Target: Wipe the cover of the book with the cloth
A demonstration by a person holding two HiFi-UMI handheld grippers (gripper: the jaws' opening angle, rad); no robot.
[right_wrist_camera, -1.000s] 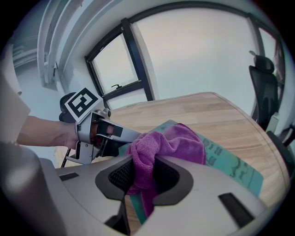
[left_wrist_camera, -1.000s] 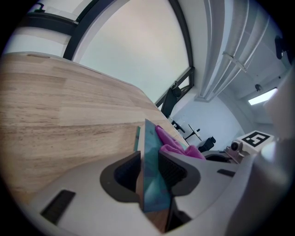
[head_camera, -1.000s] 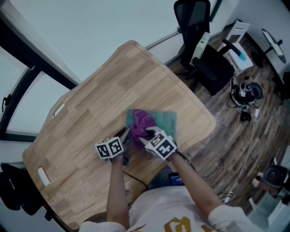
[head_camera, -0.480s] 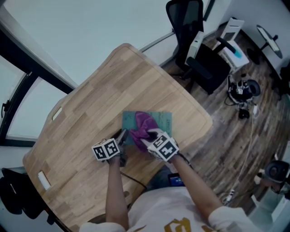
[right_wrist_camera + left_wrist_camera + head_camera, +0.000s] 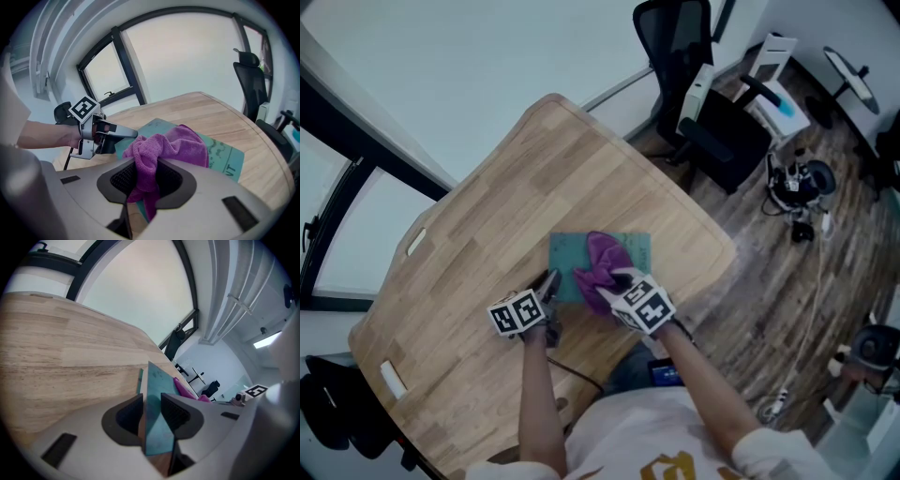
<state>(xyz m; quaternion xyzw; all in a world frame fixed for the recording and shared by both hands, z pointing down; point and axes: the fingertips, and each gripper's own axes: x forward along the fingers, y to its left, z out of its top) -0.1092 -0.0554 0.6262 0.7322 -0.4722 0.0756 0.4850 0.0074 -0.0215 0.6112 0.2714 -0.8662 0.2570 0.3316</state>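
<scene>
Gripping the teal book (image 5: 565, 251) at its 8 o'clock corner, your left tool (image 5: 551, 281) has its jaws closed on the cover edge. Your right tool (image 5: 616, 278), at the purple cloth's (image 5: 600, 251) 5 o'clock, pinches it tight. The cloth lies on the book, toward the bench's (image 5: 487, 216) 4 o'clock side.

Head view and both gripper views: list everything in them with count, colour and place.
table: 1, light wood, fills the middle
book: 1, teal cover, flat on the table near its near edge
cloth: 1, magenta, bunched on the book
office chair: 1, black, on the floor beyond the table
floor: 1, dark wood planks, right side
left gripper: 1, grey, jaws closed on the book's edge
right gripper: 1, grey, jaws closed on the cloth
forearms: 2, bare, bottom
</scene>
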